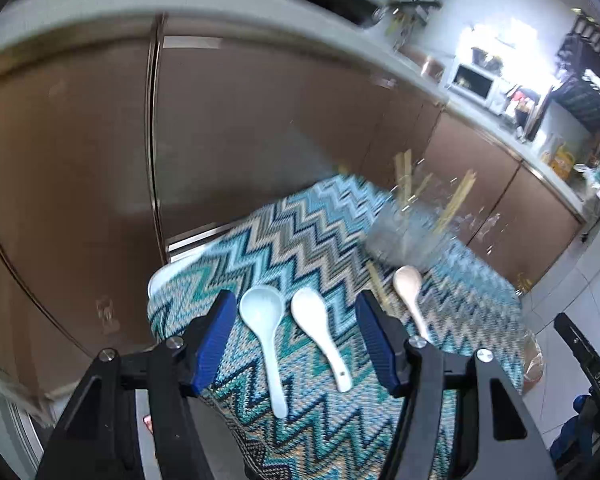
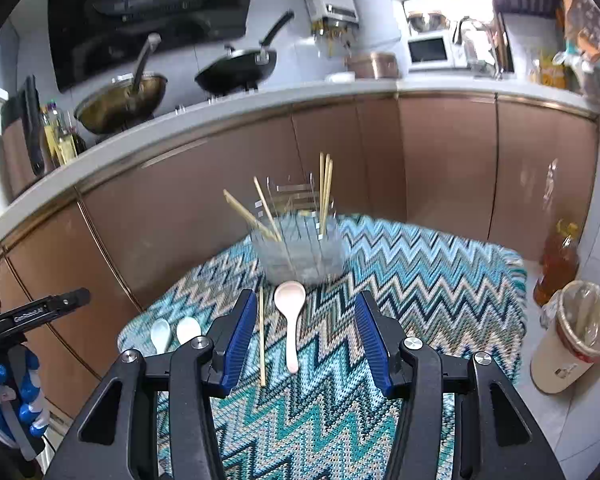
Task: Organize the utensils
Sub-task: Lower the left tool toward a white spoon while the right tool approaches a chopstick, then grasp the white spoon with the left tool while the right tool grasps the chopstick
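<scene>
A clear utensil holder (image 2: 300, 252) with several wooden chopsticks stands at the far side of a zigzag-patterned cloth (image 2: 420, 272); it also shows in the left wrist view (image 1: 408, 236). My left gripper (image 1: 296, 328) is open and empty above a pale blue spoon (image 1: 266, 328) and a white spoon (image 1: 320, 332). My right gripper (image 2: 306, 328) is open and empty above a pinkish spoon (image 2: 290, 316) and a loose chopstick (image 2: 261, 336). The pinkish spoon (image 1: 410, 292) lies right of my left gripper. The two pale spoons (image 2: 172, 332) lie left of my right gripper.
Brown cabinet doors (image 2: 440, 160) run behind the table under a white counter (image 2: 260, 100) with two pans. A lined waste bin (image 2: 572, 336) and an oil bottle (image 2: 560, 264) stand on the floor at the right. The other gripper's handle (image 2: 28, 312) is at the left.
</scene>
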Demonstrator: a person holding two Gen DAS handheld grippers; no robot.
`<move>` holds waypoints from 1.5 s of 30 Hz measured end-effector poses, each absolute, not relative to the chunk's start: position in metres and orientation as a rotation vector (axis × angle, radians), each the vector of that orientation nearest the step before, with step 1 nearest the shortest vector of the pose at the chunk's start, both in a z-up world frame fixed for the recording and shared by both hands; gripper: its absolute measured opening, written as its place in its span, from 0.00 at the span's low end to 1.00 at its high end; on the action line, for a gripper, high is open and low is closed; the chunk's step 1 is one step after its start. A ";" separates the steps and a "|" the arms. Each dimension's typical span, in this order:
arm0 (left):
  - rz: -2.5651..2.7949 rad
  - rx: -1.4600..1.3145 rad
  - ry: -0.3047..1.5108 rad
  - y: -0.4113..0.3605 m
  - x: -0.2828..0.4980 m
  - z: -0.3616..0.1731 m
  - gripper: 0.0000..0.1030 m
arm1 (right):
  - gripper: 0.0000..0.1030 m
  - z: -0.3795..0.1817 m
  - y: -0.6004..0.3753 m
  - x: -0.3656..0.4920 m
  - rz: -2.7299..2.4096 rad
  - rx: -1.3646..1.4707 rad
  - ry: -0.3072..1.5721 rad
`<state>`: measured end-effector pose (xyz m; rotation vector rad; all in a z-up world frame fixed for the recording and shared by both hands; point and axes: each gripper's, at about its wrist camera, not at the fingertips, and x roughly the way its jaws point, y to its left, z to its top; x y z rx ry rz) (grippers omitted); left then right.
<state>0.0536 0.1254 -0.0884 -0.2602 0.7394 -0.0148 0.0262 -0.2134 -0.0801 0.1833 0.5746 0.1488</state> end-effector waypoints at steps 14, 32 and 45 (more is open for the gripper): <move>-0.104 -0.275 0.930 0.167 0.120 -0.180 0.47 | 0.39 -0.138 -0.154 0.114 0.366 0.086 0.830; -0.310 -0.308 1.055 0.171 0.173 -0.222 0.25 | 0.25 -0.207 -0.082 0.244 0.430 -0.115 1.111; -0.297 -0.268 1.082 0.163 0.180 -0.221 0.08 | 0.07 -0.236 -0.071 0.267 0.409 -0.137 1.189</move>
